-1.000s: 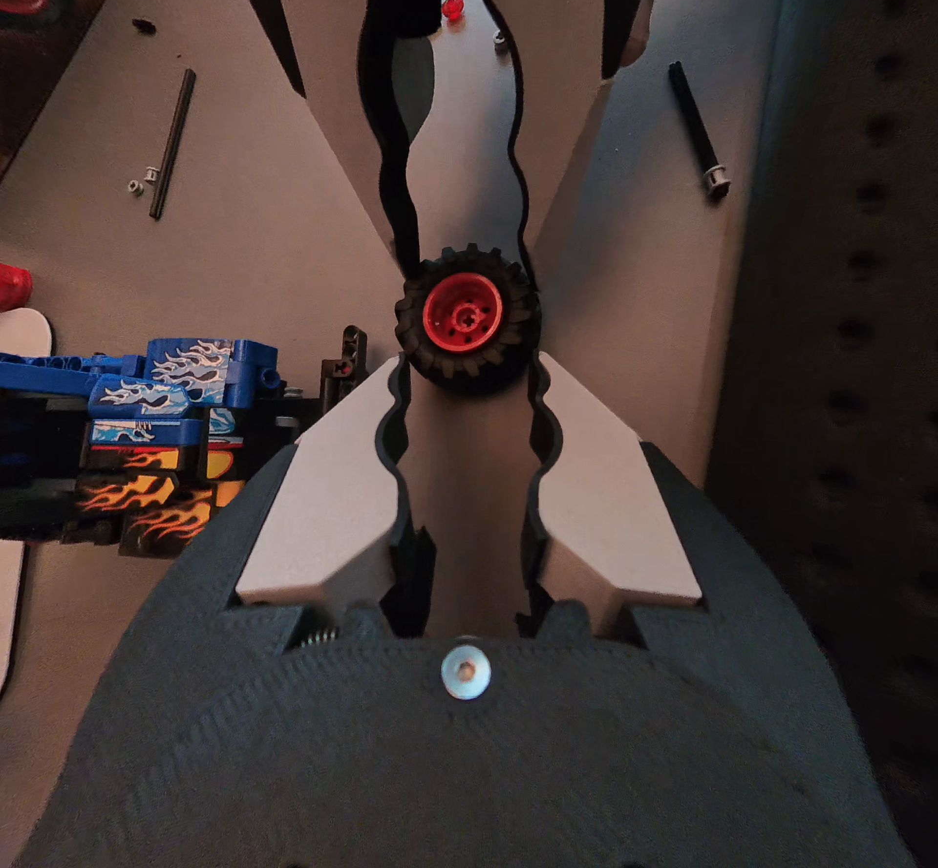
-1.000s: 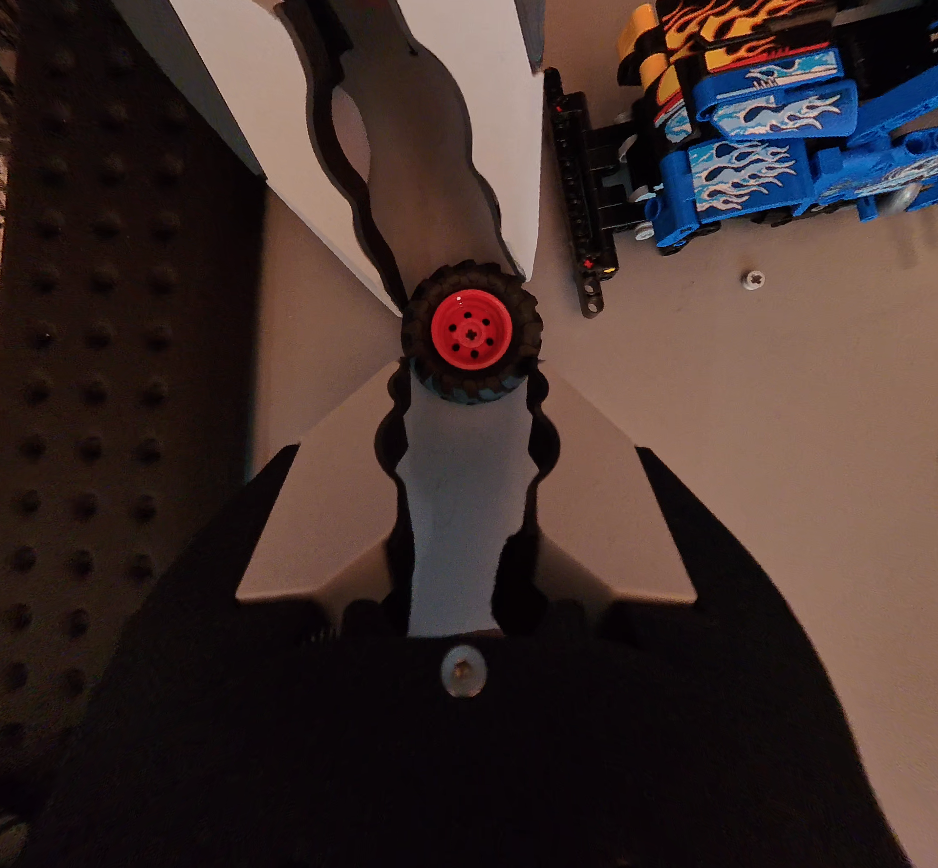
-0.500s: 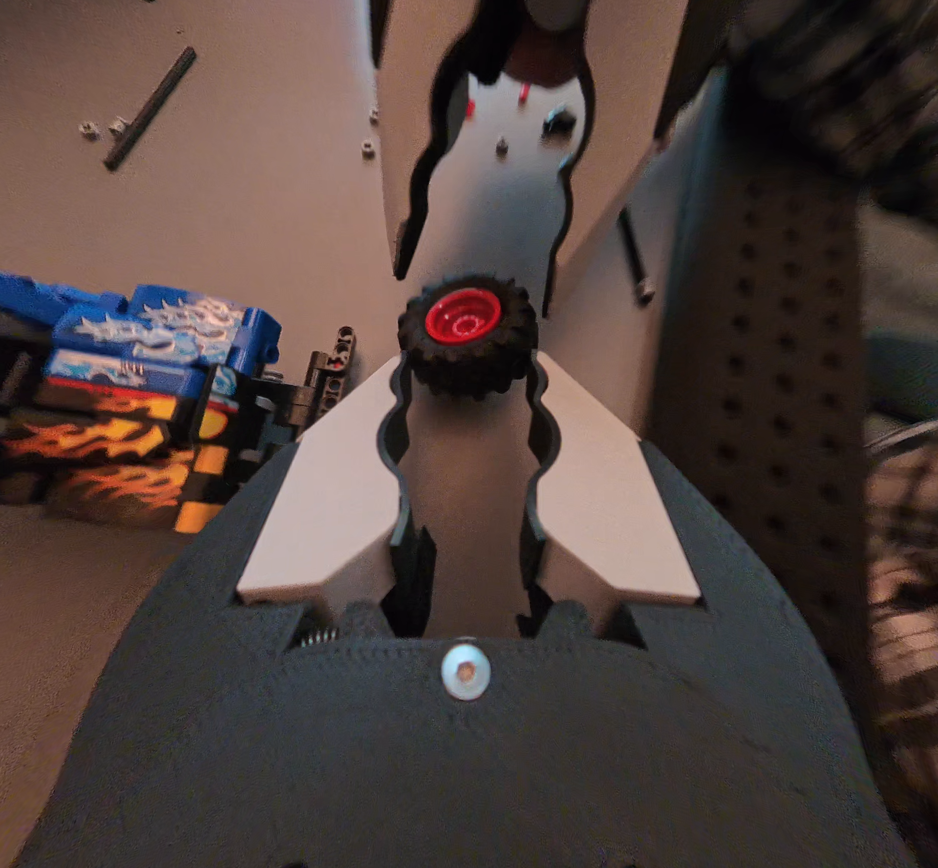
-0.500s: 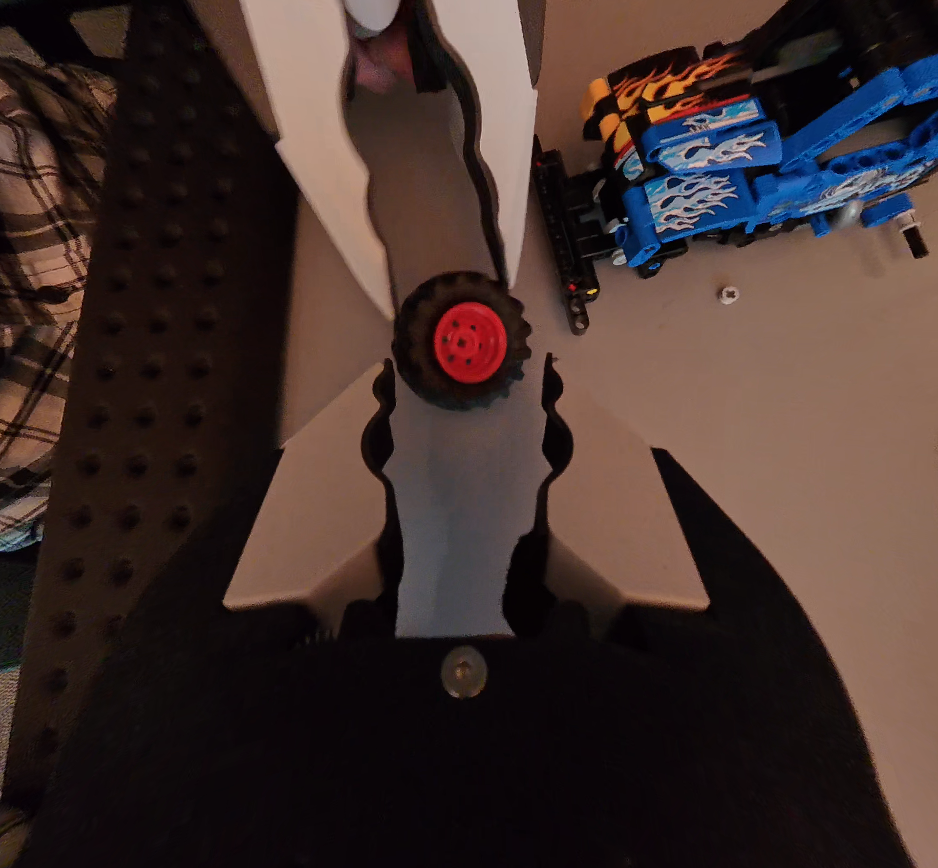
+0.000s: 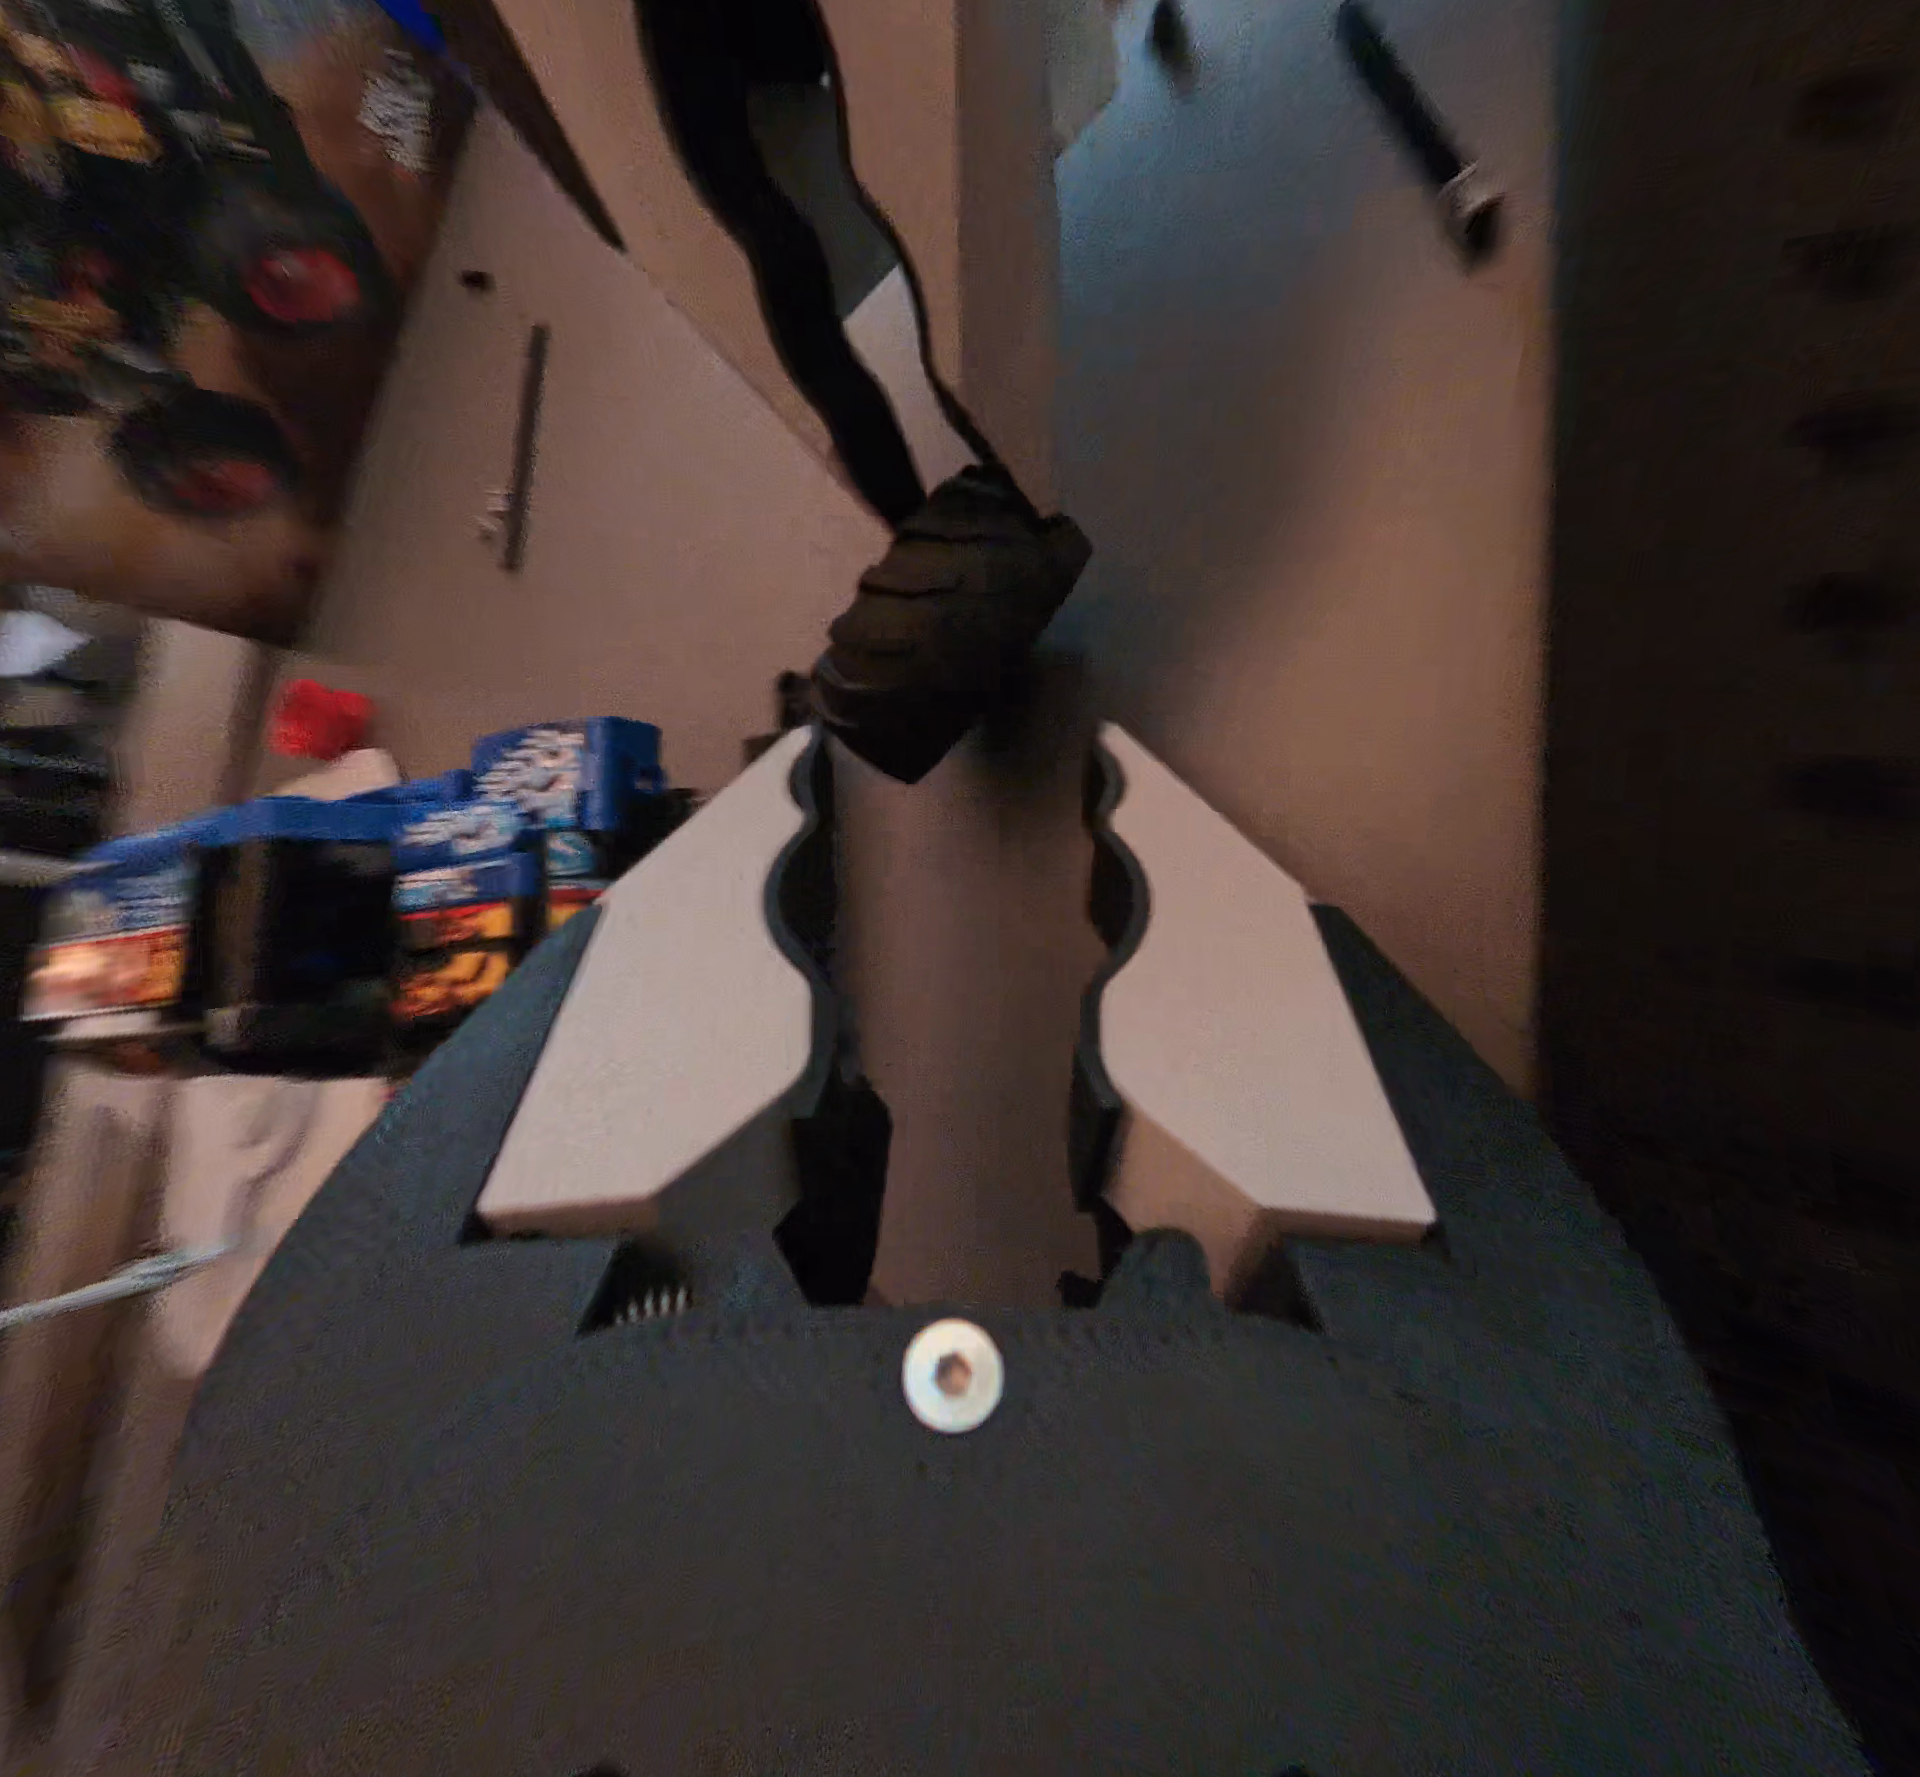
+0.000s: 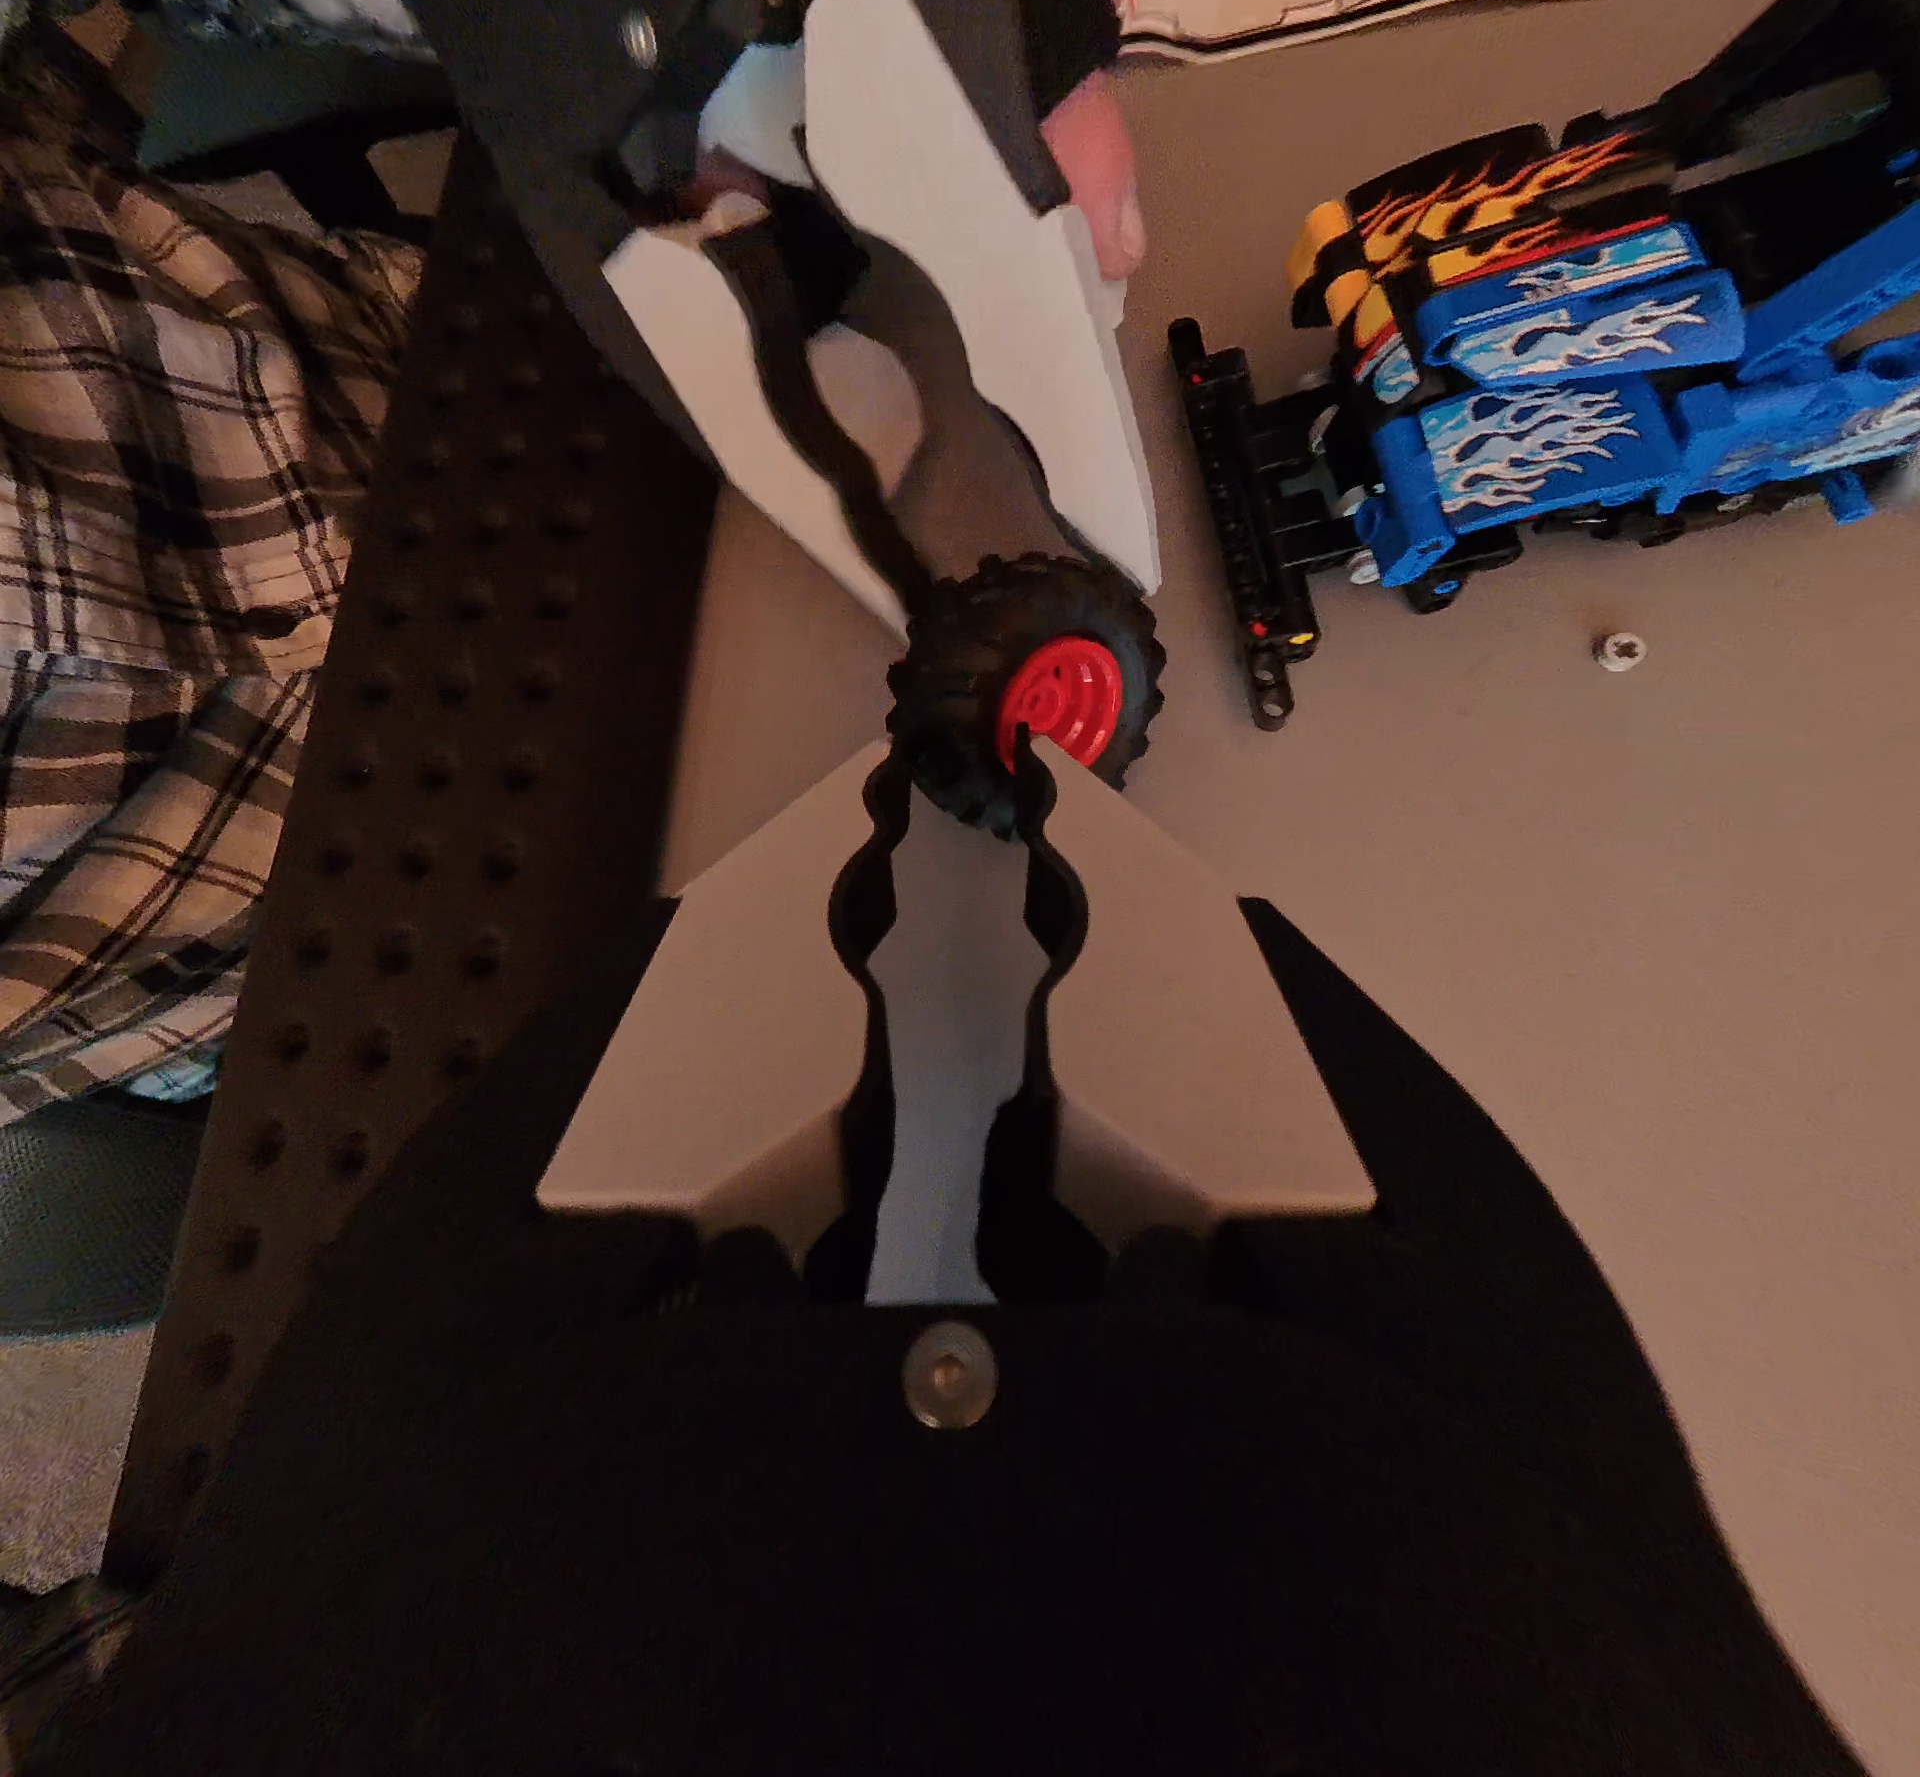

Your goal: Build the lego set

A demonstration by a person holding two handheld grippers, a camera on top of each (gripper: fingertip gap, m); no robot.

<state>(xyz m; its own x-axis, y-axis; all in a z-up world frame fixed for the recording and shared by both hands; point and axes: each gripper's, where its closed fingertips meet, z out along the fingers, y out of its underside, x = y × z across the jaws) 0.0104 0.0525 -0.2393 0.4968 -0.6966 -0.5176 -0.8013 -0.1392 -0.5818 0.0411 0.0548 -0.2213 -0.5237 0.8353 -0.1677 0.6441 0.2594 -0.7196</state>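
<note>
Both grippers met at the wheel (image 6: pixel 1023 688): the right gripper (image 6: pixel 961 771) pinched its tread, while the left gripper (image 5: pixel 951 751) stood parted around it. Light, its tyre probably soft and grippy, it hung above the table (image 6: pixel 1507 948), near the blue truck (image 6: pixel 1621 397).

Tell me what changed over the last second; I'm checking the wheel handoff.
The right gripper, open half a second ago, has closed on the wheel, now tilted edge-on to the left camera. The left gripper keeps its gap; its grip is unclear. The truck stayed put.
</note>
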